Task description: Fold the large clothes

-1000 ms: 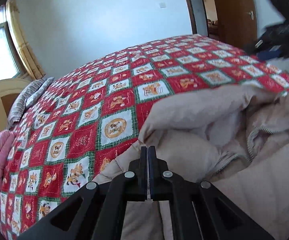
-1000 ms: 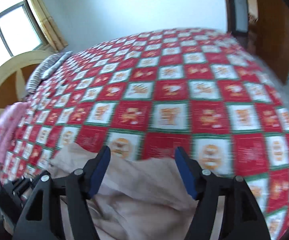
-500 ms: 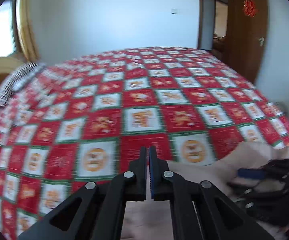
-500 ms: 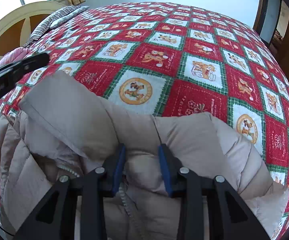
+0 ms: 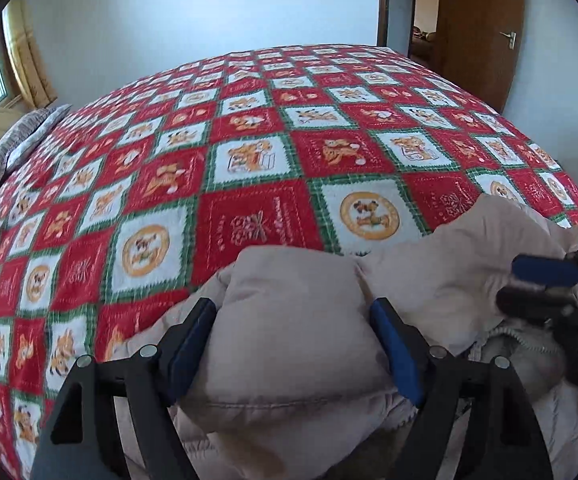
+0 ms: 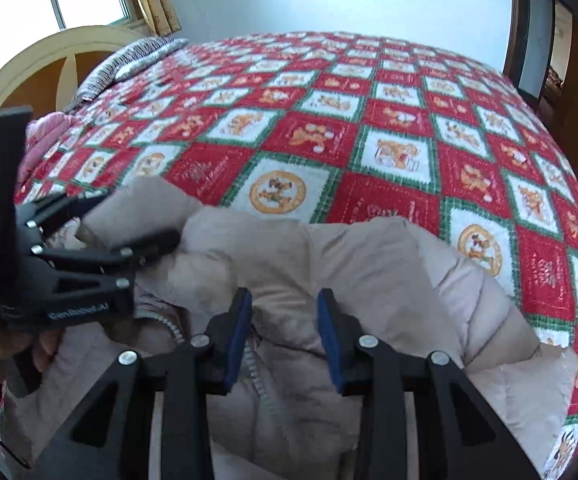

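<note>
A beige puffer jacket lies bunched at the near edge of the bed, with its zipper showing in the right wrist view. My left gripper is open, its jaws wide on either side of a folded jacket panel. My right gripper is open, jaws part-way apart over the jacket by the zipper. Each gripper shows in the other's view: the right one at the right edge, the left one at the left.
The bed is covered by a red, white and green patchwork quilt. A striped pillow and a pink cloth lie by the curved headboard. A wooden door stands at the far right.
My left gripper was shut and has opened wide over the jacket. My right gripper closed in on a jacket fold half a second ago and now stands wider apart.
</note>
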### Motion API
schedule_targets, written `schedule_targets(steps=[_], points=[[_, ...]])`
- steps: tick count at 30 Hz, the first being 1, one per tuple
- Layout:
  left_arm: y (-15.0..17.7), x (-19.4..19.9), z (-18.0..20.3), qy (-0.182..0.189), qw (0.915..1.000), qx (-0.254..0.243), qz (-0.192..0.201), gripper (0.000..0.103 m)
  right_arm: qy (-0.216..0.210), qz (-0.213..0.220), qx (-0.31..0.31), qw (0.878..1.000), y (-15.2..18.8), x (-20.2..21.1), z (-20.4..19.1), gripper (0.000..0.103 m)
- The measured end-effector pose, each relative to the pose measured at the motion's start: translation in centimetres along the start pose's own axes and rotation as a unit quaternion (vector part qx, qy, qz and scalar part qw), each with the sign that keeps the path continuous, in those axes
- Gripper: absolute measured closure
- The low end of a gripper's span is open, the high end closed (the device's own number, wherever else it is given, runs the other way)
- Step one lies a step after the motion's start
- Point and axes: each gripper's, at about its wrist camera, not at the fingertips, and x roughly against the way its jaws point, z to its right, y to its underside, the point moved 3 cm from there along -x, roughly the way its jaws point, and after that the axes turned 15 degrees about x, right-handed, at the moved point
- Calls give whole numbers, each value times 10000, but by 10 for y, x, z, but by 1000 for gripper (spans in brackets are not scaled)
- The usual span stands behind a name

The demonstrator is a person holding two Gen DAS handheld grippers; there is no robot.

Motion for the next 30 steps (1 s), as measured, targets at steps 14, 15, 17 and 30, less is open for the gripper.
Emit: schedule_targets(steps=[14,15,17,30], points=[[-19,43,13,741,9952,303,558,13,576,-88,-368,9976,9,-13,25,66],[-18,31,14,539,9976,280,332,13,592,-78,-397,9974,9,-11,25,66],[-9,5,6,72,9994,332,-23,13,653,-89,-431,9969,10,-11,29,66],[16,-22,-13,204,9973,699,-27,6,508,-34,-475,9976,26,-24,26,66]])
